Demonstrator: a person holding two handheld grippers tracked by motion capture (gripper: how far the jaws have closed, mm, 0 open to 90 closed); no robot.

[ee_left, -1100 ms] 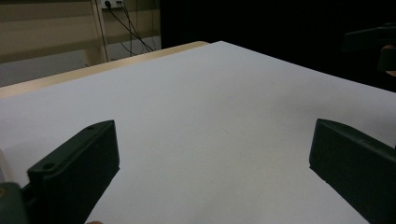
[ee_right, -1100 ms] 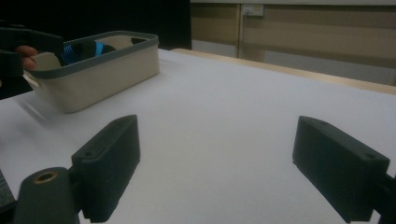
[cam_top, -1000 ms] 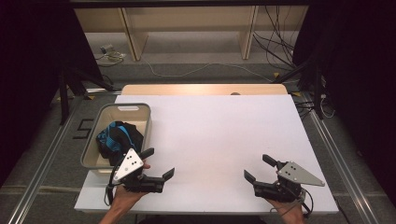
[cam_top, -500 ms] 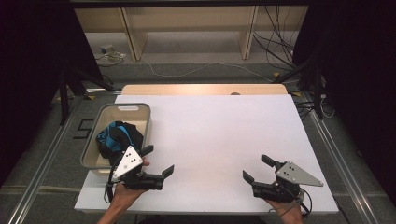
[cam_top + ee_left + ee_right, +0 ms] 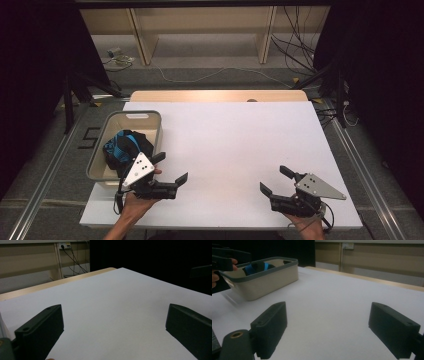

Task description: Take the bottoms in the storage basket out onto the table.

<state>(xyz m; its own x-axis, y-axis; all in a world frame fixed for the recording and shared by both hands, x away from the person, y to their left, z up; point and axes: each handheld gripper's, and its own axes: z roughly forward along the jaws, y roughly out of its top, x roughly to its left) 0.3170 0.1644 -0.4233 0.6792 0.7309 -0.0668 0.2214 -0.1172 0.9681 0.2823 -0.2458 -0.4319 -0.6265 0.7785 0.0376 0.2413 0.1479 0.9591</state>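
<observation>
A beige basket [image 5: 97, 161] with a grey rim stands at the table's left side, and a black and blue bundle of cloth [image 5: 122, 146] lies inside it. My left gripper [image 5: 171, 168] hovers just right of the basket's near corner, jaws wide apart with nothing between them [image 5: 113, 327]. Near the front right of the white table [image 5: 235, 140] my right gripper [image 5: 275, 180] is open too, empty, its jaws pointing toward the far left. In the right gripper view [image 5: 328, 322] the basket [image 5: 262, 282] sits far left with the blue cloth [image 5: 253, 267] showing over its rim.
A wooden strip [image 5: 220, 95] runs along the table's far edge. Beyond it are wooden shelf frames [image 5: 200, 30] and cables on the floor [image 5: 295, 40]. Metal rails [image 5: 45, 175] flank the table on both sides.
Both grippers have barely shifted; the left one edged slightly toward the table's middle. Jaws stay apart on both.
</observation>
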